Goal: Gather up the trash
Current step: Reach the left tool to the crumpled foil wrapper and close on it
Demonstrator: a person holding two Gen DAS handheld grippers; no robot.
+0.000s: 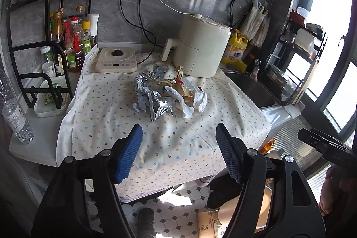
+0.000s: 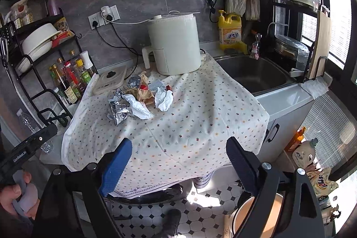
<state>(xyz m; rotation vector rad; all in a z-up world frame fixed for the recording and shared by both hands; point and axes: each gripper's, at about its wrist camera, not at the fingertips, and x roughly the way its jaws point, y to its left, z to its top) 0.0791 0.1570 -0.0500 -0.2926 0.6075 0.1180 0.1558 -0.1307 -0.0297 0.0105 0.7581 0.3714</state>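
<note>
A pile of trash lies on the flower-print tablecloth (image 1: pixel 174 139): crumpled foil (image 1: pixel 156 104), white crumpled paper (image 1: pixel 196 102) and a brown paper bag (image 1: pixel 185 90). The right wrist view shows the same foil (image 2: pixel 120 110), white paper (image 2: pixel 164 98) and brown bag (image 2: pixel 142 93) on the cloth (image 2: pixel 189 126). My left gripper (image 1: pixel 178 133) is open and empty above the cloth's near edge, short of the pile. My right gripper (image 2: pixel 178 148) is open and empty, further back near the table's front edge. A round bin (image 2: pixel 256 215) stands on the floor at lower right.
A white air fryer (image 1: pixel 200 48) and an induction cooker (image 1: pixel 116 59) stand behind the trash. A bottle rack (image 1: pixel 67 44) and a water bottle (image 1: pixel 15 108) are at left. A sink (image 2: pixel 252 75) and a yellow detergent jug (image 2: pixel 229 30) are at right.
</note>
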